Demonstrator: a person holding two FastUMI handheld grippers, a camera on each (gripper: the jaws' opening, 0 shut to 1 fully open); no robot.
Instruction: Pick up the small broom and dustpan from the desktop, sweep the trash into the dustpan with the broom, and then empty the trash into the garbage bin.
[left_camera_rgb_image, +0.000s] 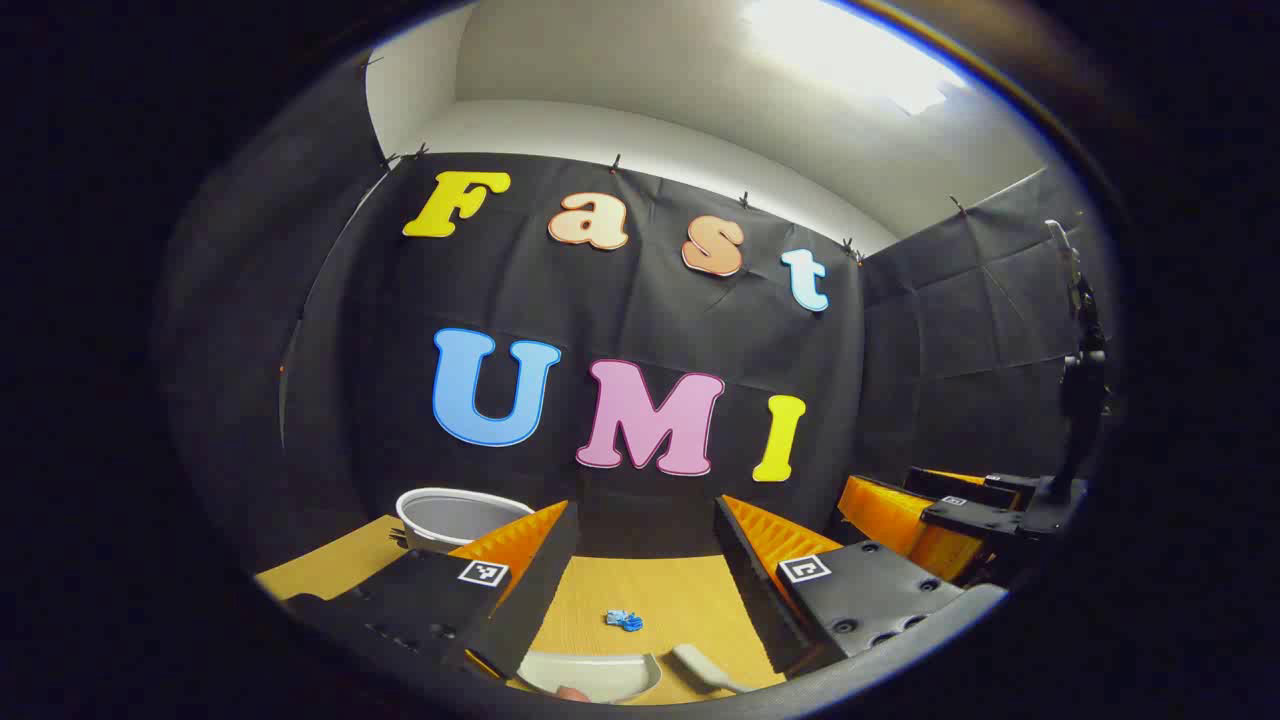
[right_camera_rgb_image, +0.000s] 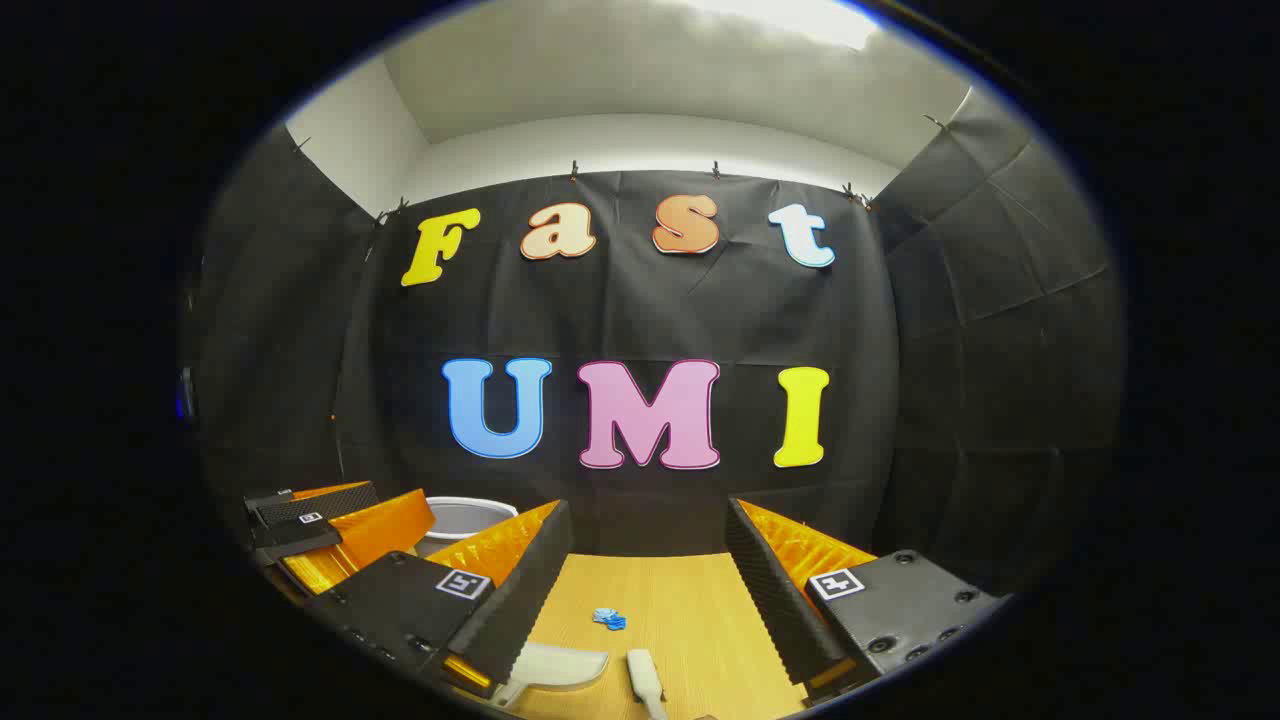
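Left gripper view, left to right: round white plastic garbage bin (left_camera_rgb_image: 462, 517) at the far left of the light wooden desktop (left_camera_rgb_image: 660, 590), partly hidden behind the left gripper (left_camera_rgb_image: 645, 560)'s own left finger. That gripper's fingers are wide apart, nothing between them, raised above the desk. In the gap: small crumpled blue scrap of trash (left_camera_rgb_image: 624, 620) lying on the wood; nearer the camera, the pale grey plastic dustpan (left_camera_rgb_image: 590, 677) flat on the desk, and just right of it the small pale broom (left_camera_rgb_image: 703, 668), close to the dustpan but whether they touch I can't tell. Far right: the right gripper (left_camera_rgb_image: 935, 520), seen side-on, level with the left one.

Right gripper view, left to right: the left gripper at the far left, the bin behind it against the booth wall. Right gripper's fingers also spread wide, empty. Between them the blue trash sits mid-desk, dustpan lower left of it, broom lower right, a narrow gap of wood between the two.
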